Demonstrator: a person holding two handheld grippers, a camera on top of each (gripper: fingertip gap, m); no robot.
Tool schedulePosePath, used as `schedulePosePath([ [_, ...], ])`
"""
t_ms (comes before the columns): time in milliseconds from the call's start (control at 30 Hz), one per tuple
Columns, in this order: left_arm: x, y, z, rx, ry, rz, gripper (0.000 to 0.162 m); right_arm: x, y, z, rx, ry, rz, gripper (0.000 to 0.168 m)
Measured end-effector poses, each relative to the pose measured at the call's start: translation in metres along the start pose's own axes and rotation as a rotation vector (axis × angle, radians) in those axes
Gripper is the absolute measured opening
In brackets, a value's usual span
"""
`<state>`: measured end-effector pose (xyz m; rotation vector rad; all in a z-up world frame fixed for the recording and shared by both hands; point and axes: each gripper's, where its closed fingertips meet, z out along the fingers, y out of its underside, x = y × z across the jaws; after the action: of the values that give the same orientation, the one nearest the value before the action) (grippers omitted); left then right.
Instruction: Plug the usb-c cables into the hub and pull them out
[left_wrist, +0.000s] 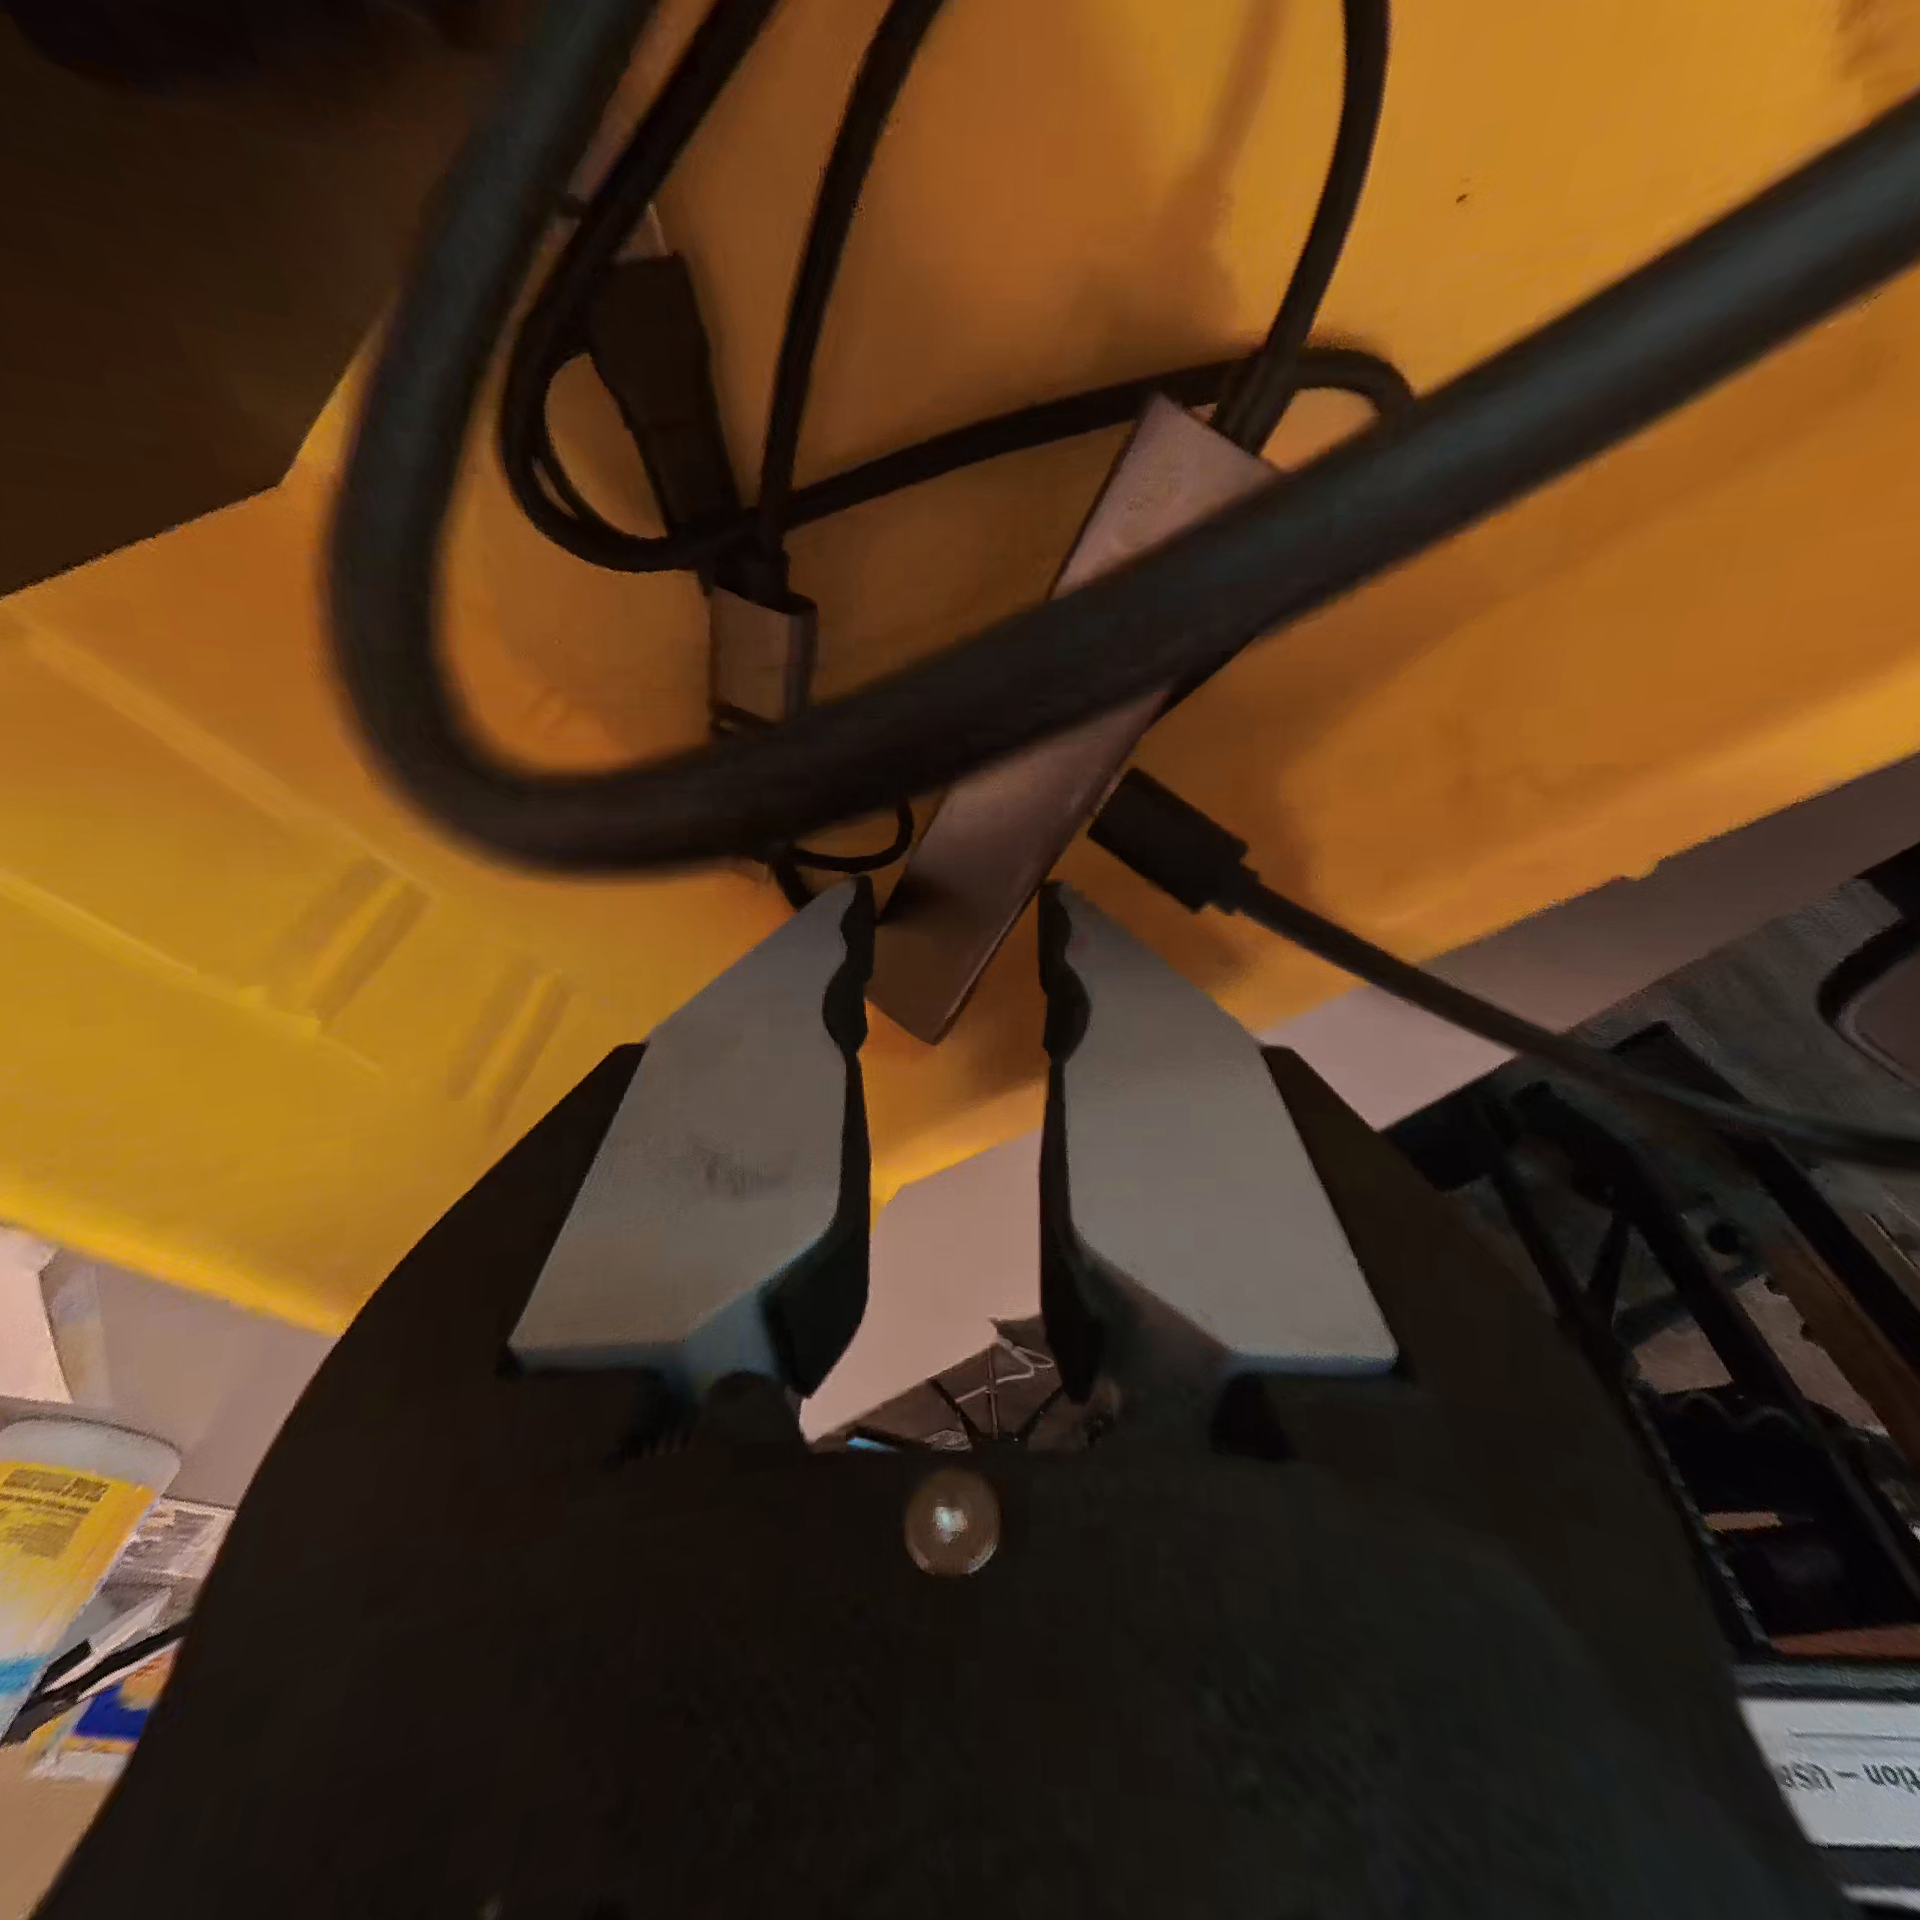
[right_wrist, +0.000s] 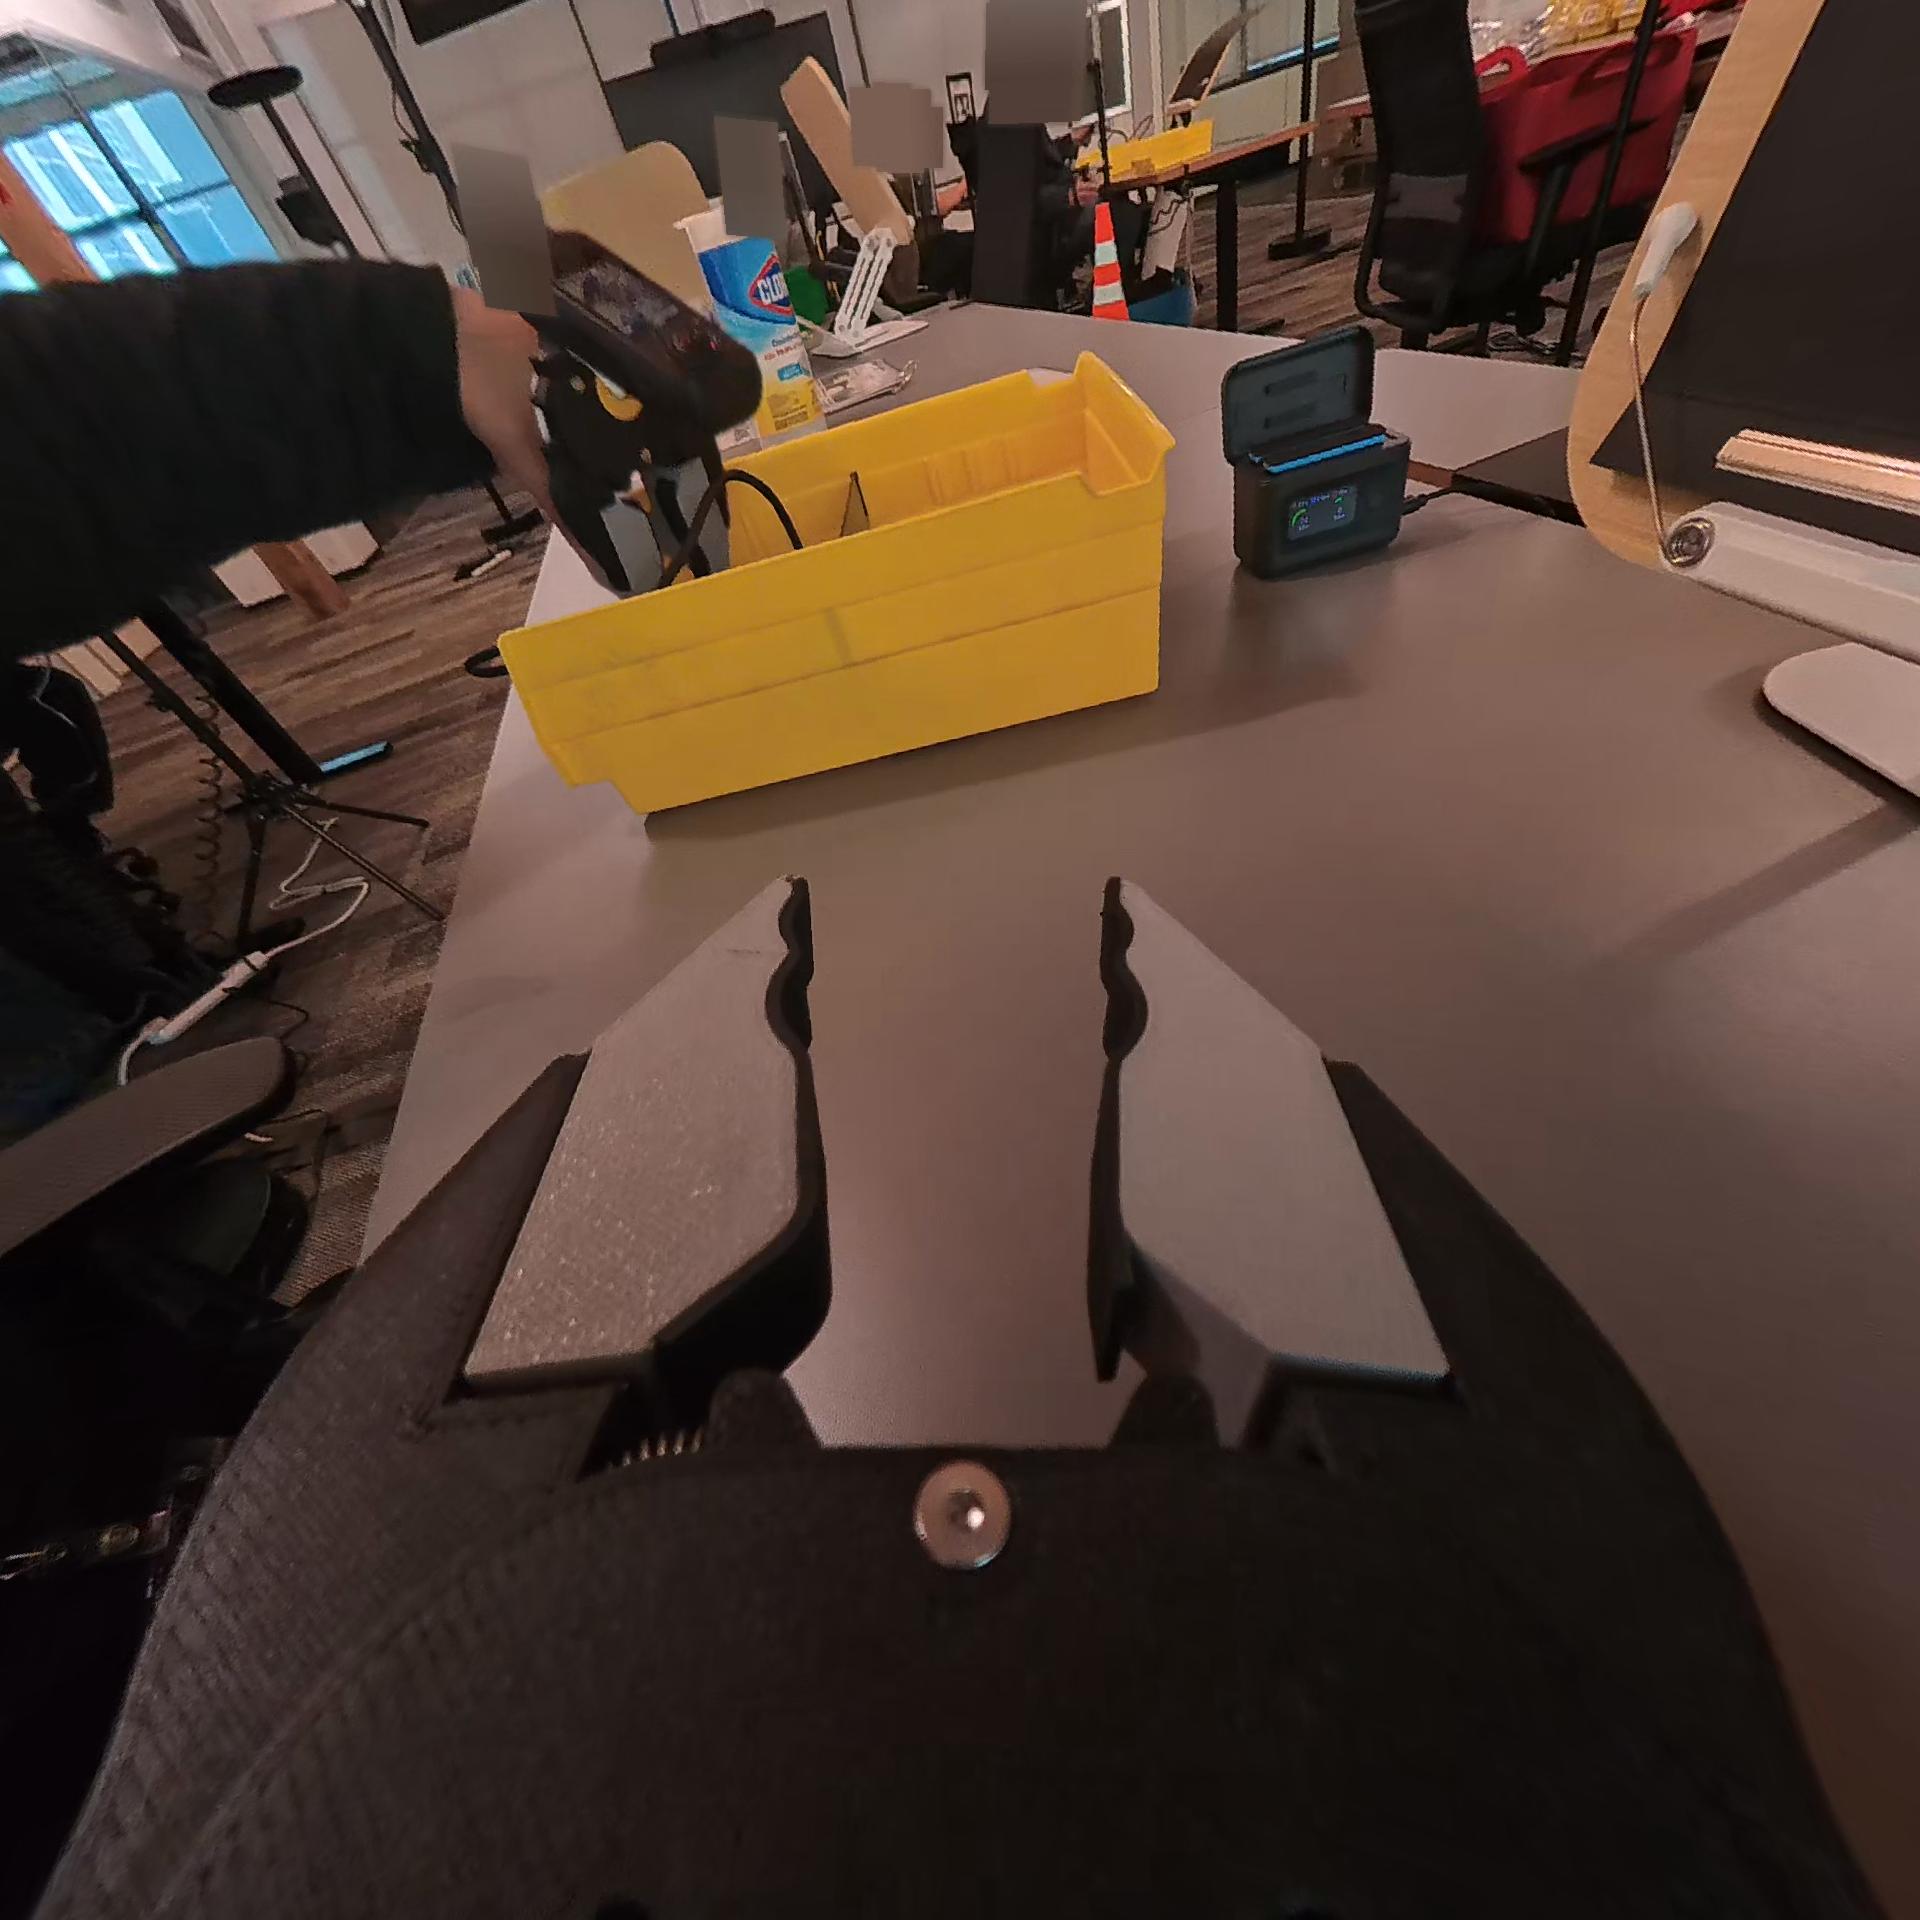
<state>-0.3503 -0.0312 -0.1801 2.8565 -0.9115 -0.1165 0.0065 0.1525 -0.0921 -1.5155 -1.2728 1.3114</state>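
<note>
In the left wrist view my left gripper (left_wrist: 954, 894) reaches into the yellow bin (left_wrist: 1455, 260), its jaws closed on the near end of the grey hub (left_wrist: 987, 862). A black usb-c plug (left_wrist: 1174, 842) sits at the hub's right side, its thin cable running off right. A grey connector (left_wrist: 764, 649) and thin black cables lie to the left. A thick black cable (left_wrist: 1351, 520) loops across the hub. My right gripper (right_wrist: 954, 894) is open and empty above the grey table (right_wrist: 1351, 883), short of the bin (right_wrist: 862, 665). The left gripper (right_wrist: 623, 520) shows at the bin's left end.
A dark charging case (right_wrist: 1314, 468) with a lit screen stands behind the bin on the right. A wipes canister (right_wrist: 764, 322) stands behind the bin. A monitor foot (right_wrist: 1849, 707) is at the right edge. The table's left edge drops to the floor, chairs and tripods. My right fingertips sit around 40 cm from my left ones. My left tips are about 50 cm from the monitor foot (right_wrist: 1849, 707), my right tips only 30 cm.
</note>
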Motion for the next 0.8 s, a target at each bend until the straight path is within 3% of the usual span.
schedulePosePath([
  [133, -0.003, -0.010, 0.008, -0.001, -0.073, 0.087, 0.024, 0.000, 0.000, 0.000, -0.002, 0.008, -0.010, 0.051],
  [233, -0.016, -0.010, -0.010, 0.018, -0.224, 0.155, 0.022, 0.002, 0.001, -0.001, -0.006, 0.020, -0.012, 0.050],
  [333, -0.032, -0.012, -0.059, 0.132, -0.433, 0.169, 0.018, 0.002, 0.000, -0.001, -0.004, 0.017, -0.011, 0.049],
  [433, -0.050, -0.011, -0.132, 0.253, -0.770, 0.161, 0.010, -0.001, 0.001, 0.001, -0.011, 0.014, -0.023, 0.049],
  [533, -0.043, -0.006, -0.176, 0.293, -0.981, 0.189, 0.007, -0.003, 0.002, 0.003, -0.019, 0.016, -0.037, 0.049],
  [700, -0.021, -0.013, -0.226, 0.434, -1.134, 0.137, 0.007, -0.004, 0.003, 0.004, -0.020, 0.012, -0.049, 0.048],
  [800, -0.006, -0.028, -0.270, 0.627, -1.198, 0.050, 0.007, -0.004, 0.004, 0.004, -0.017, 0.009, -0.056, 0.046],
])
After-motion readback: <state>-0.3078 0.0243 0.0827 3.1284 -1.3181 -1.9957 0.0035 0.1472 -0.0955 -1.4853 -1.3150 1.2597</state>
